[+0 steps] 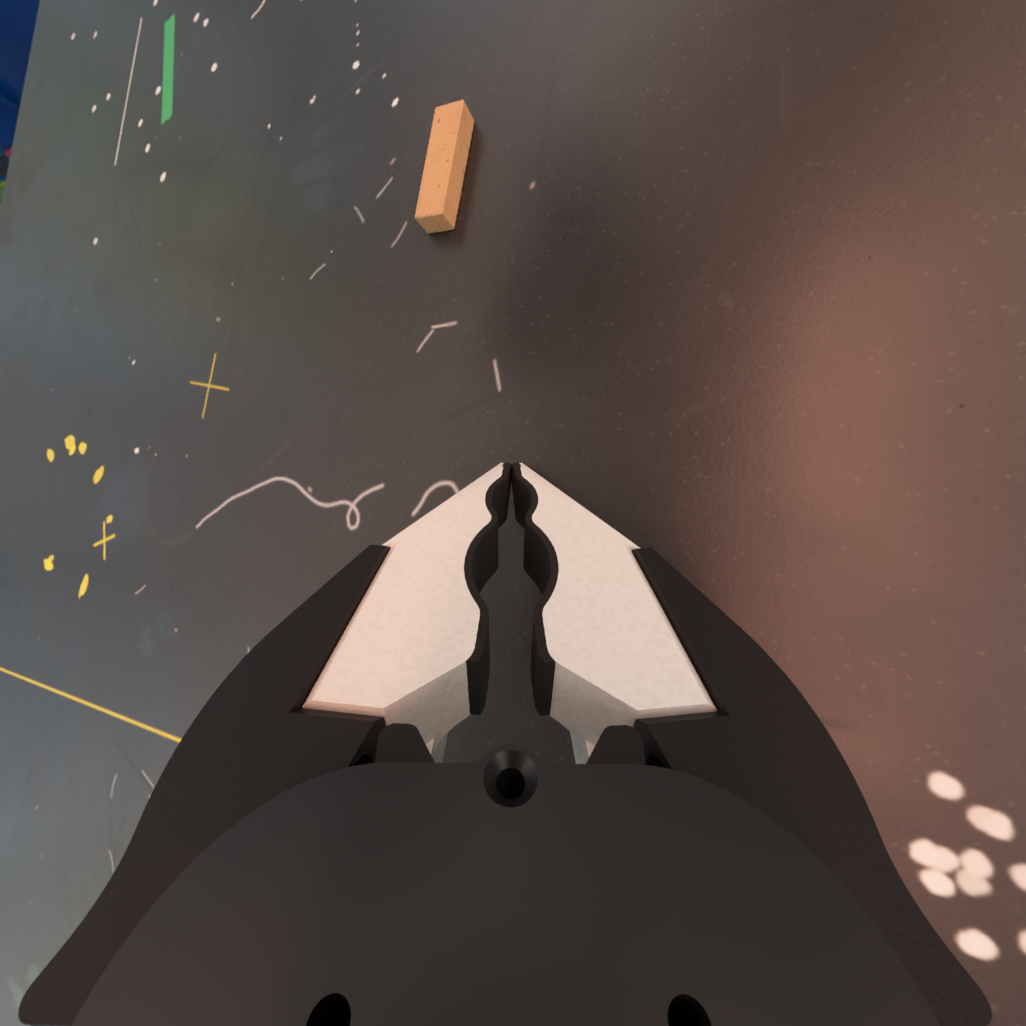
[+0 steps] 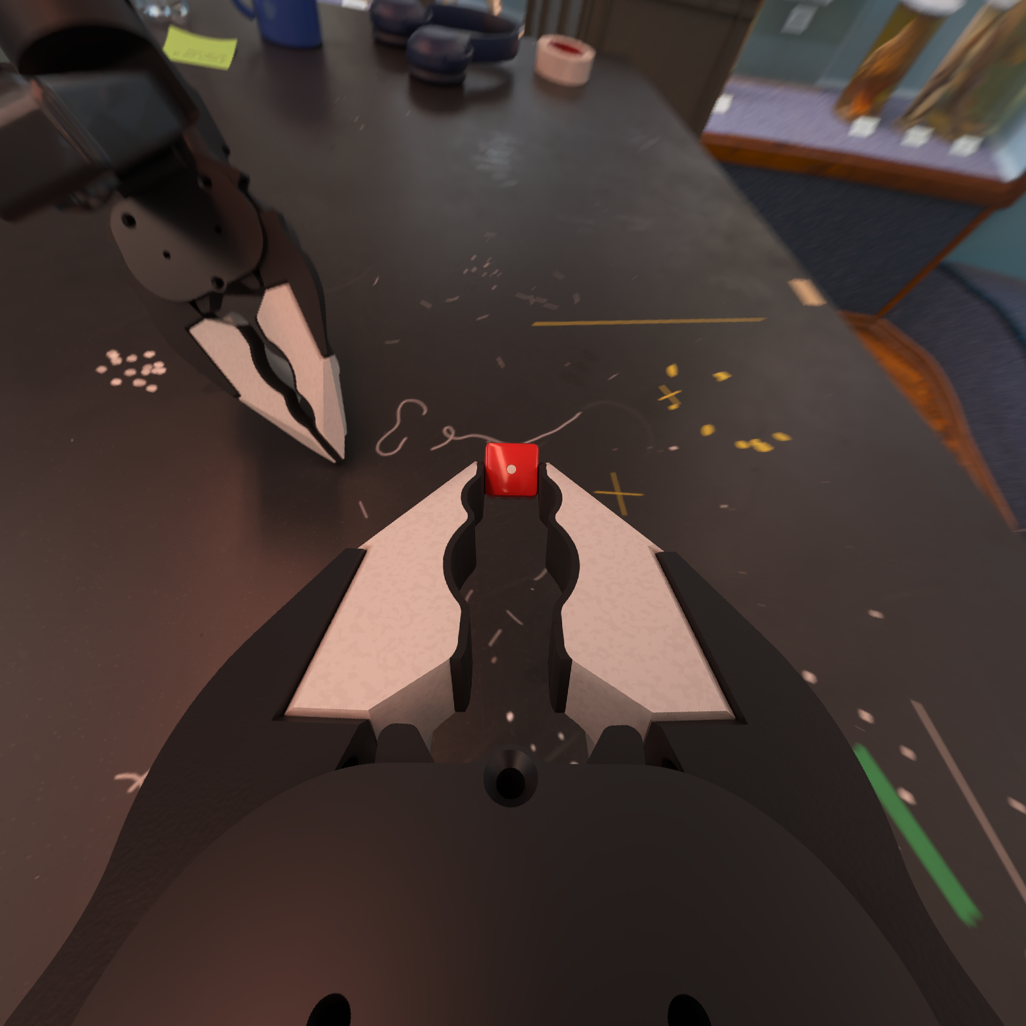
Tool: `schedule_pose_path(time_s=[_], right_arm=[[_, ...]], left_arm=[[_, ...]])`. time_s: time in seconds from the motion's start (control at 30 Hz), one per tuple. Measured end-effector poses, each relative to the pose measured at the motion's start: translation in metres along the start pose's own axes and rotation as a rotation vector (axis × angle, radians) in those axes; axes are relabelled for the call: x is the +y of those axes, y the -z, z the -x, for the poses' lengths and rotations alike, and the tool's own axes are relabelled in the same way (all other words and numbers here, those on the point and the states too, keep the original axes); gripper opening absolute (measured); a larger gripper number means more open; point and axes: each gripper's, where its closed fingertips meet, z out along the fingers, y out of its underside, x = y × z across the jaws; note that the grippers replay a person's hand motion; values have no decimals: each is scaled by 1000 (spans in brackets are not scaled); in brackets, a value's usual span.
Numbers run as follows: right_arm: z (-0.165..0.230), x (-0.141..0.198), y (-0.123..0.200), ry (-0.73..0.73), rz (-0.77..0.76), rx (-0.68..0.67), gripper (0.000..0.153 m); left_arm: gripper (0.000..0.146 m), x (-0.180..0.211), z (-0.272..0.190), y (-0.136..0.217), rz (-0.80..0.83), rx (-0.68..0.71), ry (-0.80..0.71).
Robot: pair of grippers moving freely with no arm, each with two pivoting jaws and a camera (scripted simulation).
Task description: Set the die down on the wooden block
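One red die sits clamped between the fingertips of the right gripper, its single white pip facing the camera. The two fingers press against the die's left and right sides, and the die is held above the dark table. Whether it touches the tabletop cannot be told from the right wrist view.

One wooden block lies flat on the same table in the left wrist view — a long, pale-orange bar, well ahead of the left gripper and slightly to its left. Nothing rests on it.

The left gripper is closed and holds nothing; its two fingertips meet at a point. In the right wrist view it shows again, up and to the left of the die, tips slanting down toward the table and near it.

The tabletop carries scattered chalk-like marks: white squiggles, yellow crosses and dots, one green stripe and one long yellow line.

At the far edge of the table stand four more things — one yellow-green sticky note, one blue mug, one pair of dark headphones and one roll of white tape.
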Motion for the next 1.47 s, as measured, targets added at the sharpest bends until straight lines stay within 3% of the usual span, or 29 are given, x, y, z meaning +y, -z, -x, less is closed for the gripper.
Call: schedule_pose_path(time_s=[0.13, 0.23, 0.37, 0.43, 0.57, 0.7, 0.93, 1.03, 1.13, 1.3, 1.47], right_arm=[[-8, -36, 54, -1, -132, 100, 19], [-6, -35, 71, -86, -127, 63, 19], [9, 18, 46, -161, 139, -52, 19], [22, 50, 26, -159, 308, -129, 19], [45, 98, -3, -132, 500, -248, 19], [54, 110, -14, -135, 503, -304, 19], [45, 109, -23, -106, 466, -269, 22], [37, 103, -7, -104, 472, -219, 31], [42, 103, 32, -132, 488, -196, 32], [88, 131, 92, -296, 502, -348, 31], [112, 160, 106, -413, 485, -367, 28]], left_arm=[[0, -1, 0, 1, -21, 18, 32], [0, -4, 1, 3, -46, 28, 56], [0, -6, 1, 5, -65, 44, 83], [0, -6, 2, 5, -69, 45, 89], [0, -1, 4, 5, -55, 43, 108], [0, 2, 8, 5, -48, 31, 117], [0, 11, 20, 9, -27, -18, 149], [0, 10, 33, 17, -55, -78, 178], [0, 2, 60, 40, -165, -222, 239], [0, -15, 93, 90, -444, -374, 371], [0, -16, 98, 100, -478, -409, 372]])
